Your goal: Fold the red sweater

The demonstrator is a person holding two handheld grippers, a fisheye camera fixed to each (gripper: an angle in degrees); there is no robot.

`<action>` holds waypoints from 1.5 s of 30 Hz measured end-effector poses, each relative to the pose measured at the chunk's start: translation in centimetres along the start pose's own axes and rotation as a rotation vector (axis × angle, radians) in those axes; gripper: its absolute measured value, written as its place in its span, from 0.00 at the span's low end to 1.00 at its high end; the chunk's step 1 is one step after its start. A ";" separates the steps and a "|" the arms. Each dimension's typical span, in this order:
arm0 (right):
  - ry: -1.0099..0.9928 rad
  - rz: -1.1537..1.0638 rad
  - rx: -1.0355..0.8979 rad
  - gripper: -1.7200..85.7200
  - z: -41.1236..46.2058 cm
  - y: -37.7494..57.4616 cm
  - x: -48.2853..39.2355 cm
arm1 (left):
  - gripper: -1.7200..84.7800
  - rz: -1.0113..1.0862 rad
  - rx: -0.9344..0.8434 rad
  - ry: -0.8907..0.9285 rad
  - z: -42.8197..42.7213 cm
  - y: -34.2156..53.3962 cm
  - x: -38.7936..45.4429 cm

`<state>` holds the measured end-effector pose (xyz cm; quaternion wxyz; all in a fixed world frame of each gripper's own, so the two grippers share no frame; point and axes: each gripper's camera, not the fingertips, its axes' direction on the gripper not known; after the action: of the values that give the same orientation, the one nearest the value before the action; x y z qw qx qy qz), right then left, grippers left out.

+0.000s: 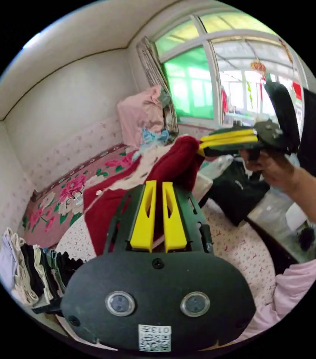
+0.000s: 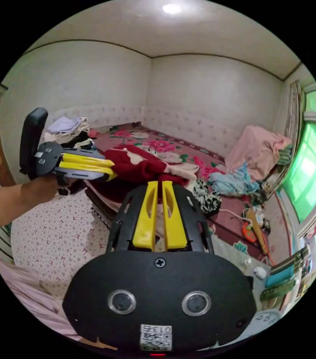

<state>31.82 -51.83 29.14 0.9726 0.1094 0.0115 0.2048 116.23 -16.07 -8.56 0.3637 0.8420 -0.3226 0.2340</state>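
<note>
In the left gripper view, the left gripper (image 1: 158,184) has its two yellow jaws drawn nearly together, a narrow slit between them, with red cloth of the red sweater (image 1: 173,168) showing in the slit and just past the tips. Whether both jaws truly pinch it cannot be told. The sweater rises from under these jaws in a lifted ridge, cream patches on it, above a spotted bed cover (image 1: 240,246). Beyond the tips, the right gripper (image 1: 201,146) comes in sideways, held by a hand (image 1: 273,166); its jaws are closed flat on the upper end of the sweater.

In the right gripper view, the right gripper (image 2: 158,185) shows the same narrow gap, its tips at the red cloth (image 2: 139,168). The left gripper (image 2: 112,169) lies off to one side of these jaws, its jaws together with their tips on the sweater's edge.
</note>
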 end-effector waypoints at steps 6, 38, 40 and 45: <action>-0.028 -0.109 0.273 0.03 -8.7 -4.9 -5.4 | 0.03 -0.112 0.349 -0.021 -18.2 -0.3 -7.6; -0.528 0.354 -0.426 0.16 6.7 23.7 -25.4 | 0.15 -0.553 -0.063 -0.073 -38.0 45.4 -16.2; -0.506 0.367 -0.462 0.17 9.4 23.8 -25.4 | 0.17 -0.528 -0.080 -0.108 -37.9 45.3 -15.7; -0.534 0.403 -0.677 0.13 17.0 26.5 -26.1 | 0.21 -0.634 -0.334 0.265 -30.6 48.0 -14.9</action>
<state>-1.40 -42.14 50.89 0.8634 -0.1647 -0.3277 0.3466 66.96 -12.52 23.38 0.5888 0.7915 -0.0299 0.1611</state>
